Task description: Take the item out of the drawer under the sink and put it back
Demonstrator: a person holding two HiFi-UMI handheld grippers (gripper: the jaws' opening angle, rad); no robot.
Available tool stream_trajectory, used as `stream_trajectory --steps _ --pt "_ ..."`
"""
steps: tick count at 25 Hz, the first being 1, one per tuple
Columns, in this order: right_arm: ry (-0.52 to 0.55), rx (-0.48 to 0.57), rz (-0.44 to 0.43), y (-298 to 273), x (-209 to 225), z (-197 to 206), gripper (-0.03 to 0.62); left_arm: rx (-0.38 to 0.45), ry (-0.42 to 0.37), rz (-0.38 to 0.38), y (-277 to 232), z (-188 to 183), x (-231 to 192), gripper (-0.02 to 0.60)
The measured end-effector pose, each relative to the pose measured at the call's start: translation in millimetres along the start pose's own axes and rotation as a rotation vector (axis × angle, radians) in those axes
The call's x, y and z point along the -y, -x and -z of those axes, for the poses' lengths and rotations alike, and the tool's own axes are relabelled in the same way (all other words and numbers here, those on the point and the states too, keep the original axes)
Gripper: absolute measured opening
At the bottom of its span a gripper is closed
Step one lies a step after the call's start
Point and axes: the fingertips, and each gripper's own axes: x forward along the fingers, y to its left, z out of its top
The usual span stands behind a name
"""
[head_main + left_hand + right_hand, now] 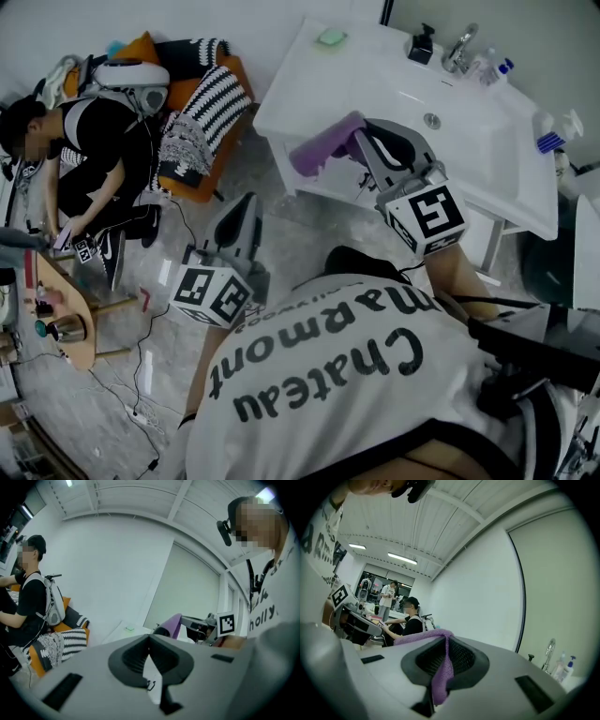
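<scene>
Currently: right gripper (359, 131) is clamping a purple cloth (323, 148), which is dangling at the front edge of the sink (487, 141). Left gripper (242, 208) is idling left of the sink, jaws pinched together, empty. Risk: the trailing cloth may be snagging the sink's edge and slipping free.

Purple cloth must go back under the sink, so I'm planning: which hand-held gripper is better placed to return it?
Right. The right hand-held gripper is shut on the purple cloth, close beside the sink. The left hand-held gripper is empty and farther from the sink.
</scene>
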Motion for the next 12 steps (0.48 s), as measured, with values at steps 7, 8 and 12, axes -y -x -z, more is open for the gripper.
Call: stream_trajectory --steps 7,8,12 --pt "-0.024 -0.012 0.007 -9 5 7 0.026 -0.009 0.028 -0.024 1 8 -13 0.009" --pt "-0.027 -0.01 0.006 -10 5 8 0.026 -0.006 0.028 -0.027 1 8 -14 0.009" --pt "-0.025 0.008 0.006 -5 3 6 0.026 0.012 0.013 -0.032 2 4 -10 0.009"
